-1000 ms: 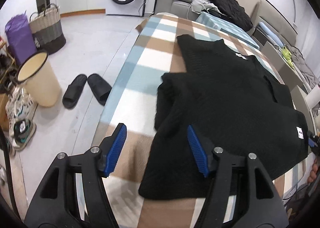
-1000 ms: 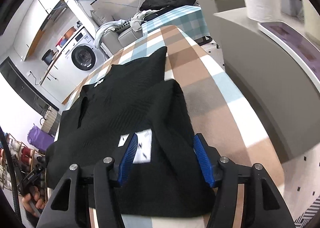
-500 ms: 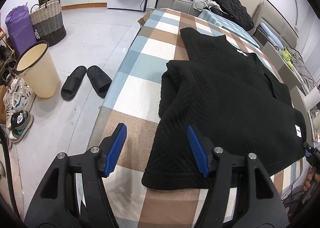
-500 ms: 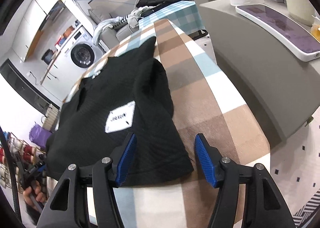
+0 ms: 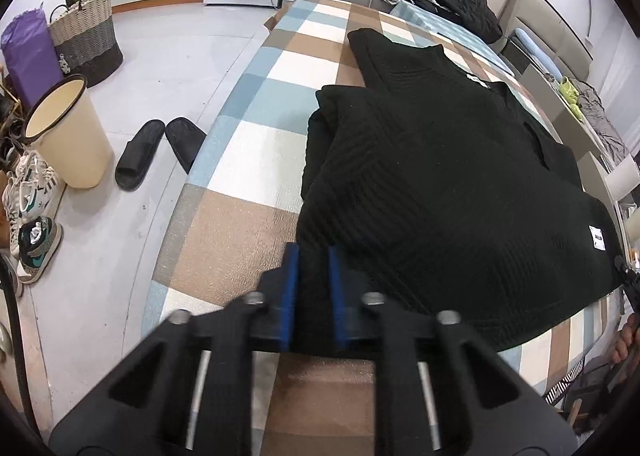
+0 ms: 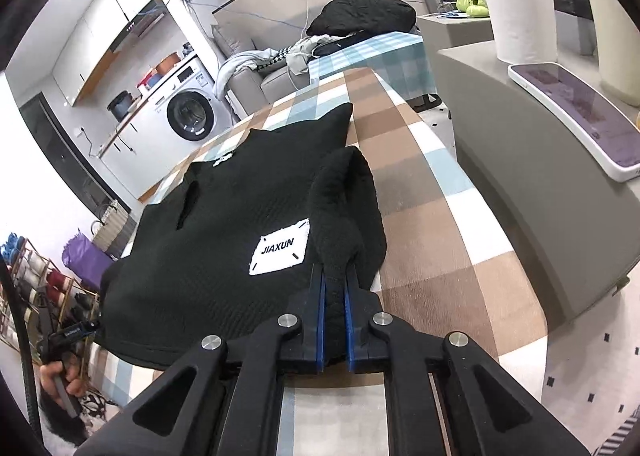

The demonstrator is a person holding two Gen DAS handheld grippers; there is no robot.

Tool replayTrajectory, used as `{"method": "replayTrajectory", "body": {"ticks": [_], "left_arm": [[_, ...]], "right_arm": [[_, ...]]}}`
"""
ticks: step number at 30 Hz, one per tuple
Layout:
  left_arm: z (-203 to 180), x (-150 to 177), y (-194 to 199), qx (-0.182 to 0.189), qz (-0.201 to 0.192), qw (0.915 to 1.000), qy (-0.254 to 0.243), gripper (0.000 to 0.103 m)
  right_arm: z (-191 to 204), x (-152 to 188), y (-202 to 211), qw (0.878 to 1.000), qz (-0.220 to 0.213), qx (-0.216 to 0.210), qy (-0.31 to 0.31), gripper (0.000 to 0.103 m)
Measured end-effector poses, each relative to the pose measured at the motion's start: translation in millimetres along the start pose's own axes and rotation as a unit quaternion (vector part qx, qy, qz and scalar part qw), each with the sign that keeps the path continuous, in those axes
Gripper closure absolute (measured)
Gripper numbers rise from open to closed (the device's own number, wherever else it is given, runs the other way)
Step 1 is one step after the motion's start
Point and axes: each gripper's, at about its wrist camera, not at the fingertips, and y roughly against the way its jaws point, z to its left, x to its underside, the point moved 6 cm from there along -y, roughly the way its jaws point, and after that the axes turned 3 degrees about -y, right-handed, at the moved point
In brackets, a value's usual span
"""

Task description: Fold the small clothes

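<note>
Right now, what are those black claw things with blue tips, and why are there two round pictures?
Those claws are grabbing tools. A person holds one in each hand, and each has a small camera that looks along its two fingers. That is why the pictures look round and bent.

One picture comes from the left gripper, the other from the right gripper. In the right one you can even see the person's other hand holding its tool.

On the checked table lies a black sweater with a white label. The sleeves are already folded in.

Both tools' jaws have just been closing. Now each pinches the near edge of the sweater between its blue pads, one at each corner. My guess is the person will lift that edge next to fold it over.
</note>
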Motion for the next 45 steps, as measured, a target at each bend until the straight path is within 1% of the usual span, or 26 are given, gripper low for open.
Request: {"method": "replayTrajectory", "body": {"ticks": [3, 8, 11, 15, 20, 22, 25, 28, 32, 33, 34, 35, 36, 37, 38, 40, 42, 45], "left_arm": [[0, -3, 10, 0.005, -0.018, 0.9998, 0.004, 0.099], [0, -16, 36, 0.032, -0.057, 0.9975, 0.028, 0.100], [-3, -36, 53, 0.051, -0.088, 0.9942, 0.036, 0.100], [-13, -68, 54, 0.061, -0.103, 0.9924, 0.027, 0.100], [-28, -118, 40, 0.071, -0.116, 0.9907, 0.011, 0.100], [-33, -142, 33, 0.070, -0.123, 0.9899, 0.004, 0.100], [-37, -180, 19, 0.061, -0.136, 0.9888, -0.001, 0.100], [-36, -215, 3, 0.058, -0.140, 0.9884, 0.009, 0.100], [-31, -256, -32, 0.065, -0.128, 0.9891, 0.032, 0.100], [-27, -266, -45, 0.052, -0.124, 0.9899, 0.046, 0.100], [-24, -272, -53, 0.041, -0.124, 0.9900, 0.054, 0.098], [-21, -278, -62, 0.033, -0.119, 0.9908, 0.057, 0.094], [-19, -281, -70, 0.029, -0.103, 0.9927, 0.056, 0.084], [-18, -282, -77, 0.033, -0.091, 0.9938, 0.055, 0.073], [-16, -282, -78, 0.035, -0.092, 0.9935, 0.057, 0.068], [-14, -274, -78, 0.025, -0.099, 0.9934, 0.052, 0.047], [-14, -258, -76, 0.023, -0.097, 0.9942, 0.040, 0.045], [-17, -224, -71, 0.026, -0.082, 0.9959, 0.028, 0.045]], "right_arm": [[4, -1, 1, 1.000, -0.004, 0.000, 0.002, 0.095], [12, -11, 10, 0.999, -0.025, -0.031, -0.008, 0.097], [17, -24, 16, 0.998, -0.041, -0.048, -0.025, 0.097], [30, -51, 15, 0.996, -0.062, -0.061, -0.026, 0.097], [45, -97, -12, 0.994, -0.081, -0.061, -0.032, 0.098], [48, -117, -24, 0.993, -0.086, -0.060, -0.048, 0.098], [48, -147, -44, 0.992, -0.097, -0.038, -0.068, 0.098], [43, -177, -71, 0.990, -0.098, -0.015, -0.096, 0.098], [31, -203, -111, 0.987, -0.089, 0.011, -0.131, 0.098], [28, -208, -121, 0.987, -0.085, 0.024, -0.136, 0.097], [24, -211, -133, 0.986, -0.076, 0.039, -0.142, 0.092], [20, -214, -140, 0.986, -0.072, 0.051, -0.145, 0.087], [17, -214, -145, 0.985, -0.070, 0.055, -0.148, 0.081], [14, -214, -148, 0.985, -0.064, 0.058, -0.147, 0.066], [14, -213, -149, 0.986, -0.061, 0.055, -0.146, 0.062], [13, -206, -147, 0.988, -0.054, 0.053, -0.133, 0.062], [14, -197, -143, 0.991, -0.043, 0.060, -0.115, 0.061], [13, -175, -134, 0.994, -0.013, 0.058, -0.093, 0.056]]}}
